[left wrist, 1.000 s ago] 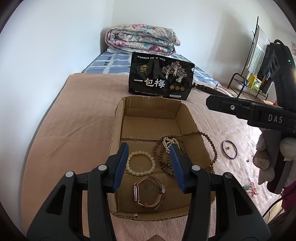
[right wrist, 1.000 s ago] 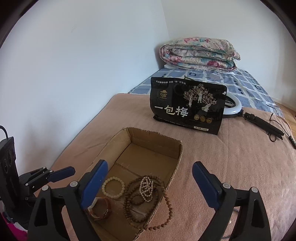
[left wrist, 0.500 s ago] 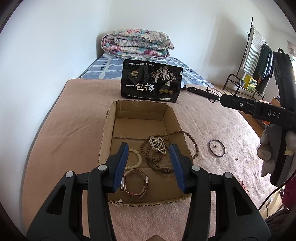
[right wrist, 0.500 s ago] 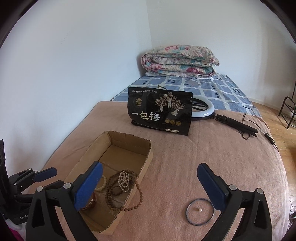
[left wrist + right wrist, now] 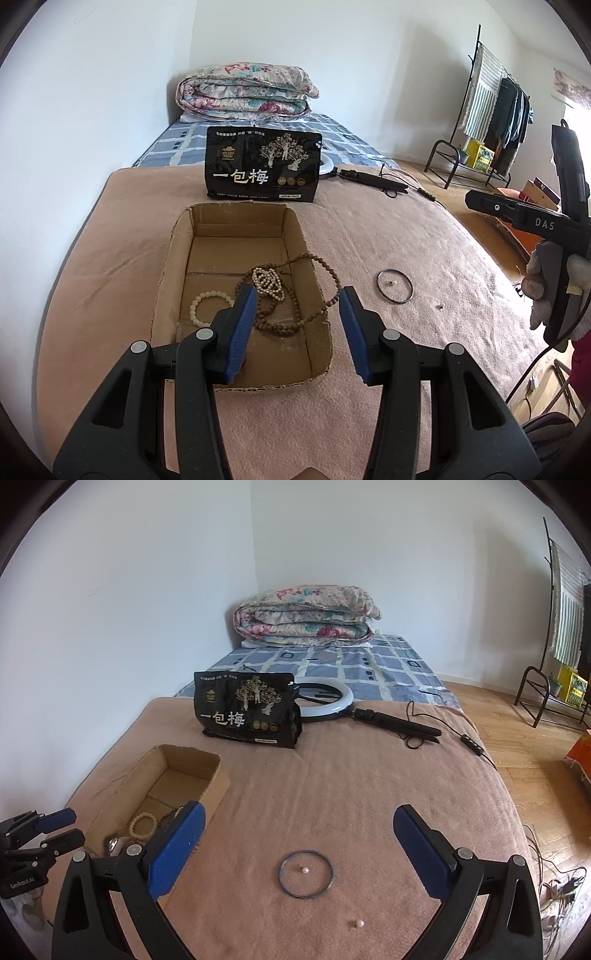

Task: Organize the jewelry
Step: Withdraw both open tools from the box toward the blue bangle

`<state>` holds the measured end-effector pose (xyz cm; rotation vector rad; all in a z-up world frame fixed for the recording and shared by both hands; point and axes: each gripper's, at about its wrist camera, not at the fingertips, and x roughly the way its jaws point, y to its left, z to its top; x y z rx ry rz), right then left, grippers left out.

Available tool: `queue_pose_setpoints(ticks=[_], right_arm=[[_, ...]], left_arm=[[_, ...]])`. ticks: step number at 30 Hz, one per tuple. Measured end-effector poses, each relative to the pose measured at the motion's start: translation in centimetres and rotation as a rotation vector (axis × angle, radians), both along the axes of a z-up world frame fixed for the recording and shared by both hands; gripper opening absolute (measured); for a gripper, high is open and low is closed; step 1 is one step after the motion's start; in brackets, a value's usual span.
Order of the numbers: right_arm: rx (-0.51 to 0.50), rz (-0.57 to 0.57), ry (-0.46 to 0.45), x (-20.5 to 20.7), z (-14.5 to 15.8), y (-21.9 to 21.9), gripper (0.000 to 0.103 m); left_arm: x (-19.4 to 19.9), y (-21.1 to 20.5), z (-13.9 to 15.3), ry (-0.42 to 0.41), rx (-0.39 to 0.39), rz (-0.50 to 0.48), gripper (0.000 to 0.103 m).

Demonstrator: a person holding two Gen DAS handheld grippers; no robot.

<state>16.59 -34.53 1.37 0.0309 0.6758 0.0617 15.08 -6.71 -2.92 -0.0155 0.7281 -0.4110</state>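
An open cardboard box (image 5: 173, 258) lies on the pink blanket and also shows in the right wrist view (image 5: 218, 786). In it lie a cream bead bracelet (image 5: 203, 308), a brown bead necklace (image 5: 295, 314) draped over the right wall, and a small white pearl strand (image 5: 267, 278). A dark thin bangle (image 5: 305, 874) lies on the blanket right of the box, with a small pearl (image 5: 305, 870) inside it and another bead (image 5: 359, 924) nearer. My left gripper (image 5: 299, 332) is open and empty above the box's near end. My right gripper (image 5: 295, 853) is open wide and empty, above the bangle.
A black snack bag (image 5: 262, 166) stands behind the box. A ring light with black handle and cable (image 5: 369, 712) lies at the back right. A folded floral quilt (image 5: 306, 614) sits on the checked mattress. The blanket edge drops to wood floor (image 5: 535, 760) on the right, with a clothes rack (image 5: 487, 110).
Both grippers have pulled back and swung right. The right gripper has moved from over the box to over the bangle. The left gripper's jaws have opened wider.
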Motion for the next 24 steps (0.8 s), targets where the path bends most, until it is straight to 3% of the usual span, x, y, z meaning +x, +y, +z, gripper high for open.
queue_pose_setpoints(ticks=[13, 24], right_arm=[[-0.064, 0.017, 0.087, -4.9, -3.5, -5.5, 0.103], [-0.030, 0.023, 0.176, -7.0, -8.0, -8.5, 0.098]], left_arm=[[-1.7, -4.8, -0.3, 0.029, 0.006, -0.099, 0.047], [-2.6, -11.1, -1.3, 0.052, 0.046, -0.217, 0.047]])
